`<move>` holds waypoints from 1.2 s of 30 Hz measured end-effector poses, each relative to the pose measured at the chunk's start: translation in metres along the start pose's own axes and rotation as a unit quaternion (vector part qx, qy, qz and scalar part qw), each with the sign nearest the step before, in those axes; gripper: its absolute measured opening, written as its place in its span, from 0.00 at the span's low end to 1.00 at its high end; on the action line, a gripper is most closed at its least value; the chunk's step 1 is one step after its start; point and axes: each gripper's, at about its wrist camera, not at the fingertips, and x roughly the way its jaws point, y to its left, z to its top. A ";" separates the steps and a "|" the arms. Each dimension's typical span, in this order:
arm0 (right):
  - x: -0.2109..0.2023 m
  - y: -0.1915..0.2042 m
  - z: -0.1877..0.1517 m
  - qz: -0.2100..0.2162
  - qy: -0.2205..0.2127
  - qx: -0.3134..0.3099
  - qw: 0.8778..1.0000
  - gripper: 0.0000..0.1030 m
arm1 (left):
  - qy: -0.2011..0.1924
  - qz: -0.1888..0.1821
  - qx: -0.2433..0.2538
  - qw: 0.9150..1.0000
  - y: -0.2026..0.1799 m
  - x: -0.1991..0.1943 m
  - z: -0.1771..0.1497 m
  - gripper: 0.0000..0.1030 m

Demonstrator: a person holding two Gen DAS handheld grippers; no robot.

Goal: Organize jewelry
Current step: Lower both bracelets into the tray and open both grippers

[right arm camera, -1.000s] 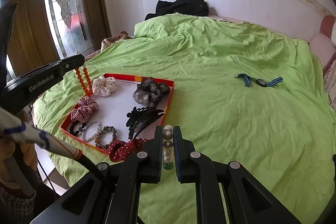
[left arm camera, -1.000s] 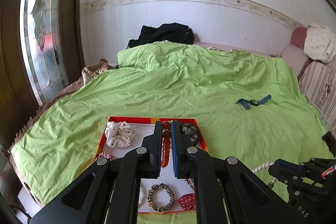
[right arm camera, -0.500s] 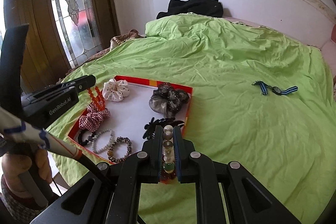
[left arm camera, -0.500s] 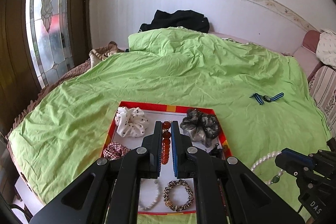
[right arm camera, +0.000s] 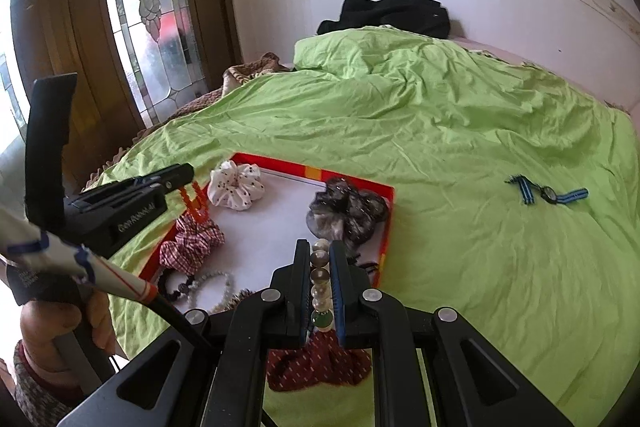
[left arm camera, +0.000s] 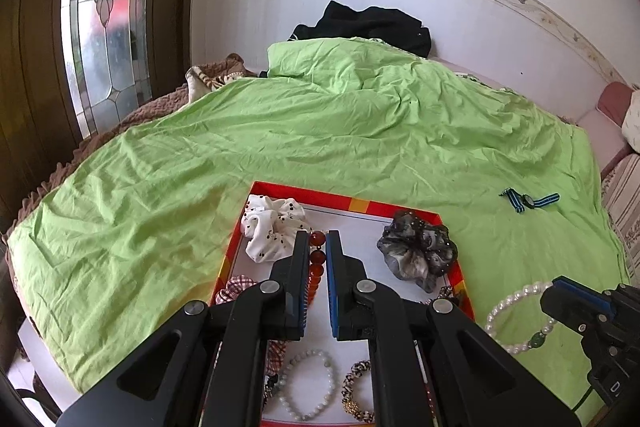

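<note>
While your left gripper (left arm camera: pixel 318 247) clamps the orange bead bracelet (left arm camera: pixel 316 259), it has moved in over the red tray (left arm camera: pixel 352 205) – drop-off is near. Seen from the right, your right gripper (right arm camera: pixel 320 267) pinches the pearl bracelet (right arm camera: pixel 320 283) at the tray's near-right corner – next for placing.

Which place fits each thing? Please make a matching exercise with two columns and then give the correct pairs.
Things:
1. orange bead bracelet
2. pearl bracelet
3. striped-strap watch
4. white dotted scrunchie

Places:
a. lying on the green sheet
b. in the red-edged tray
c. clamped in the left gripper
d. clamped in the right gripper

Pairs: 1-c, 2-d, 3-a, 4-b
</note>
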 end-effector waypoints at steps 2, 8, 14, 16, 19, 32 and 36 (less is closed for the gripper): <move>0.005 0.004 0.004 0.005 0.002 -0.003 1.000 0.10 | 0.003 -0.005 -0.002 1.000 0.002 0.003 0.002 0.07; 0.022 0.013 0.011 0.018 0.011 -0.006 1.000 0.11 | 0.009 -0.021 -0.009 1.000 0.006 0.011 0.007 0.07; 0.033 0.015 0.018 0.024 0.017 -0.004 1.000 0.11 | 0.026 -0.032 -0.025 0.999 0.013 0.024 0.011 0.07; 0.037 0.014 0.021 0.026 0.019 -0.001 0.999 0.11 | 0.031 -0.038 -0.032 0.998 0.016 0.028 0.013 0.07; 0.041 0.013 0.024 0.029 0.019 0.006 0.999 0.11 | 0.035 -0.047 -0.041 0.997 0.019 0.031 0.014 0.07; 0.059 0.012 0.037 0.028 0.020 0.014 0.999 0.10 | 0.080 -0.186 -0.126 0.971 0.032 0.056 0.021 0.07; 0.060 0.008 0.039 0.025 0.019 0.020 0.999 0.10 | 0.088 -0.187 -0.126 0.970 0.027 0.061 0.020 0.07</move>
